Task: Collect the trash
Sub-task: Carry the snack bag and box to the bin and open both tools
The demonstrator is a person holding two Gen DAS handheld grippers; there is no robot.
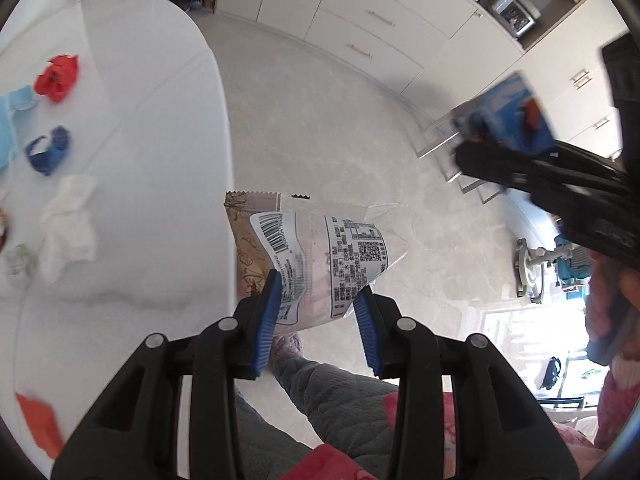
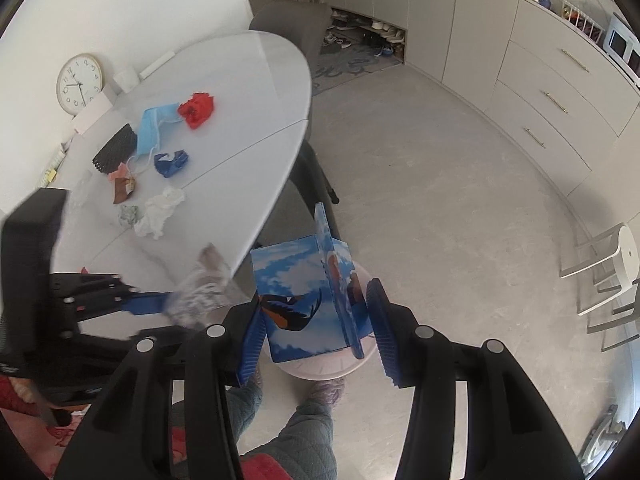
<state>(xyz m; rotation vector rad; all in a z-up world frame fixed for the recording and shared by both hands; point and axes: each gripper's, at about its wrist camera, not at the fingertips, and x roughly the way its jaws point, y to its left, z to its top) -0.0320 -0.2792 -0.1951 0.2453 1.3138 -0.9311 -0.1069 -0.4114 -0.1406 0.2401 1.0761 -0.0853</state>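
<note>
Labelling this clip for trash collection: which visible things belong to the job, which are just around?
Job:
left tongs holding snack wrapper
right tongs holding blue box
white tissue
red scrap
face mask

Around:
clock
stool

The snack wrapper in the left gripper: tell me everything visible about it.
The snack wrapper is a crinkly, partly clear plastic packet with a brown printed panel, zigzag-cut top edge, and white label carrying a barcode, small print and a QR code. It looks empty and creased. The left gripper pinches its lower end, holding it upright in the air beyond the table edge, over the floor.
</note>
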